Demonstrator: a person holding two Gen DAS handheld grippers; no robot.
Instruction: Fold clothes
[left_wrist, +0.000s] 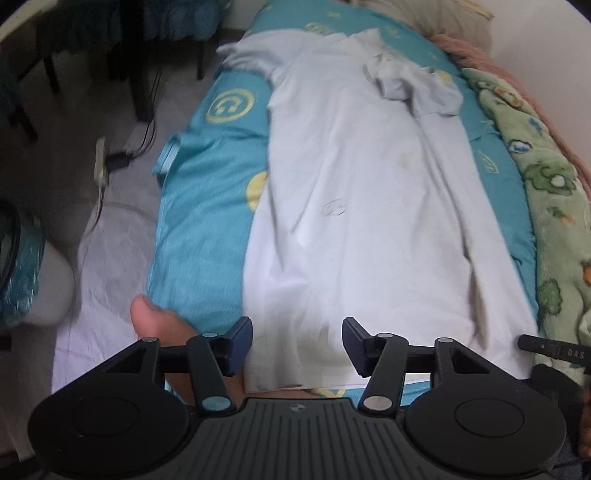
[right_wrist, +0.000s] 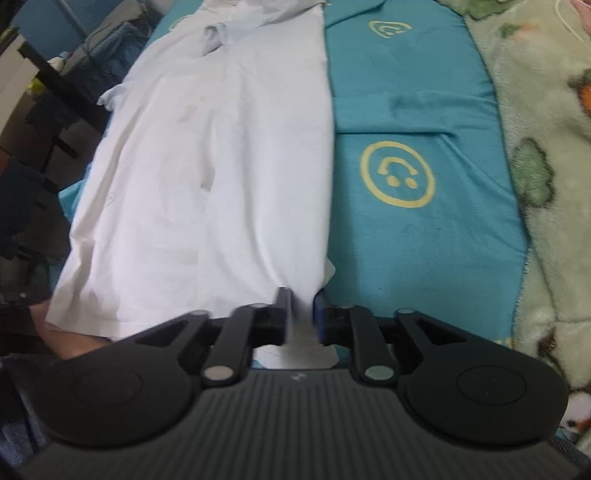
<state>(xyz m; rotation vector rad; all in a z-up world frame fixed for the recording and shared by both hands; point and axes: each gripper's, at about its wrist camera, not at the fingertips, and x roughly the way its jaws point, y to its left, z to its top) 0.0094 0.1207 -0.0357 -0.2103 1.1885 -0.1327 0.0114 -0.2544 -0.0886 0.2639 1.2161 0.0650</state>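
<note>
Left wrist view: my left gripper (left_wrist: 297, 345) hangs with its fingers spread wide and nothing between them, just above the near hem of the white shirt (left_wrist: 354, 206). The shirt lies lengthwise on the teal bedsheet (left_wrist: 199, 206), collar at the far end, one sleeve bunched near the collar. A green blanket (left_wrist: 554, 229) borders the sheet on the right.

Right wrist view: my right gripper (right_wrist: 302, 314) is nearly closed, with a pinch of white cloth at the shirt's (right_wrist: 207, 177) near right hem corner between its fingers. The right edge of the shirt runs straight, which suggests a lengthwise fold already laid there, though I cannot confirm this.

Step in hand, as I judge it: a fold taken from the hem. The next move calls for the left gripper to close on the opposite hem corner, level with the right, so the cloth travels evenly.
</note>
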